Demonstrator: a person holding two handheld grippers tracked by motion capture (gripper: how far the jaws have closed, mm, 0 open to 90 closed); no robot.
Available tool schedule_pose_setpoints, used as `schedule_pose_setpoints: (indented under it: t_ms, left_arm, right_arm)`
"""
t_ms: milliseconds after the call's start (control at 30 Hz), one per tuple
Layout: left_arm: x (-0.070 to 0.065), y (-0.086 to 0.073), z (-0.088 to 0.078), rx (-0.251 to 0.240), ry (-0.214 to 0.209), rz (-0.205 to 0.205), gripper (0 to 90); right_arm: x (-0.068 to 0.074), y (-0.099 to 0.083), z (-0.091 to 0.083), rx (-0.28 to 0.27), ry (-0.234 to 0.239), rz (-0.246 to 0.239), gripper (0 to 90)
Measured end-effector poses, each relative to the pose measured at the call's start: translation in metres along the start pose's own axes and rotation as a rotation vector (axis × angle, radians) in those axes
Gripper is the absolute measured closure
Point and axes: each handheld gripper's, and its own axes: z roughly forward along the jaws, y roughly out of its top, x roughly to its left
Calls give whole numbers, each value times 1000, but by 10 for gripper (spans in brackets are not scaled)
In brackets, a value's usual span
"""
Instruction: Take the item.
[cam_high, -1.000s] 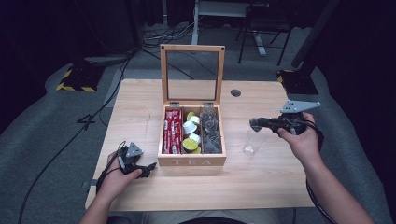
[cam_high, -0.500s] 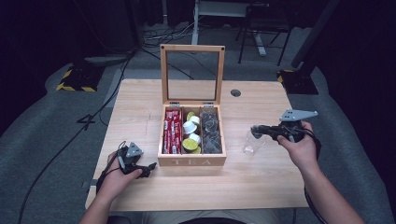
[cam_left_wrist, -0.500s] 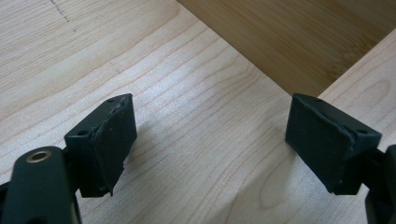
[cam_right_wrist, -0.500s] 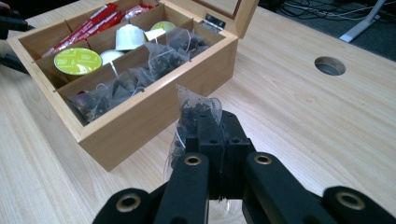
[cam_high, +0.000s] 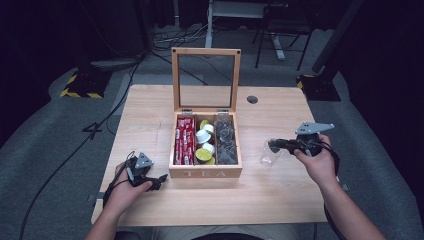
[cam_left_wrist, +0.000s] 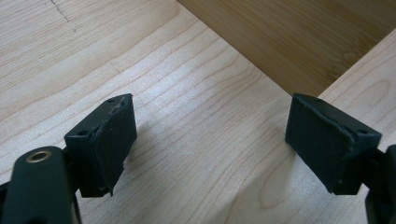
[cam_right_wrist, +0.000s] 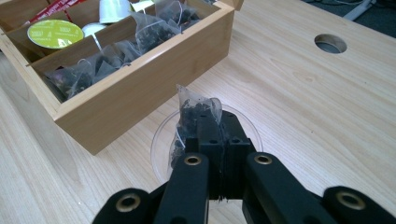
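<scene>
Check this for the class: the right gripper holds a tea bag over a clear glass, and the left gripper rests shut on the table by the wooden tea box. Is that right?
Not quite: the left gripper is open, its jaws wide apart over bare table, as the left gripper view shows. The rest stands: the right gripper holds a tea bag over the clear glass beside the tea box.

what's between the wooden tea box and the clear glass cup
Bare pale wooden tabletop lies between the wooden tea box and the clear glass cup, seen in the right gripper view.

The open tea box (cam_high: 205, 172) with its upright lid (cam_high: 205, 79) blocks the middle of the table (cam_high: 150, 107), a clear glass (cam_high: 267, 154) stands just right of it, while bare wood lies free along the near edge, both sides and behind the lid.
</scene>
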Motion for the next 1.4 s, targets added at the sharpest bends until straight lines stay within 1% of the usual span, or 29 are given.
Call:
schedule_pose_setpoints:
  t_ms: [167,200,267,333,400,533,600,667,733,800,833,867,933,967,1000,1033,1067,1133,1200,1267,1333,1367,1400]
  left_arm:
    - [0,0,0,-2,2,1,169]
    - [0,0,0,-3,3,1,169]
    - [0,0,0,-1,2,1,169]
    - [0,0,0,0,1,1,169]
    - [0,0,0,0,1,1,169]
    - [0,0,0,0,1,2,169]
    - [0,0,0,-1,4,2,169]
    - [0,0,0,-1,3,1,170]
    - [1,0,-1,-3,15,-2,187]
    - [3,1,-3,11,16,-20,225]
    - [4,1,-5,19,17,-37,233]
    - [6,2,-7,20,18,-42,233]
    - [9,3,-12,-7,21,-62,238]
    - [10,4,-15,-16,22,-67,241]
    - [11,6,-18,-30,21,-71,244]
    - [11,7,-21,-38,21,-73,248]
    - [11,9,-24,-44,21,-74,250]
    - [11,14,-31,-61,23,-74,254]
    - [11,20,-37,-84,19,-76,255]
    - [12,27,-43,-97,17,-63,256]
    - [13,36,-51,-119,25,-54,256]
    - [13,39,-53,-130,27,-61,256]
    - [14,43,-57,-139,27,-56,257]
  right_arm:
    - [0,-3,4,12,5,6,883]
    - [0,-4,5,14,8,11,856]
    - [1,-4,6,2,9,24,729]
    - [1,-4,5,-9,0,24,686]
    - [2,-4,4,-28,8,26,629]
    - [3,-5,0,-42,9,32,536]
    - [2,-7,-2,-57,9,37,475]
    - [0,-11,-6,-69,9,37,442]
    - [-1,-16,-12,-77,4,40,399]
    - [-4,-23,-19,-92,0,59,378]
    - [-5,-27,-22,-101,-6,69,356]
    - [-6,-31,-25,-108,-6,80,341]
    - [-9,-38,-30,-113,-13,106,328]
    - [-10,-41,-31,-116,-24,115,327]
    - [-11,-44,-30,-106,-39,121,315]
    - [-12,-45,-30,-80,-47,104,282]
    - [-13,-47,-30,-64,-31,83,278]
    - [-15,-51,-29,-73,-37,113,284]
    - [-17,-54,-27,-65,-41,125,279]
    - [-20,-58,-25,-54,-45,132,281]
    - [-22,-63,-22,-35,-51,131,282]
    - [-23,-66,-21,-26,-59,135,283]
    - [-24,-68,-20,-19,-60,138,283]
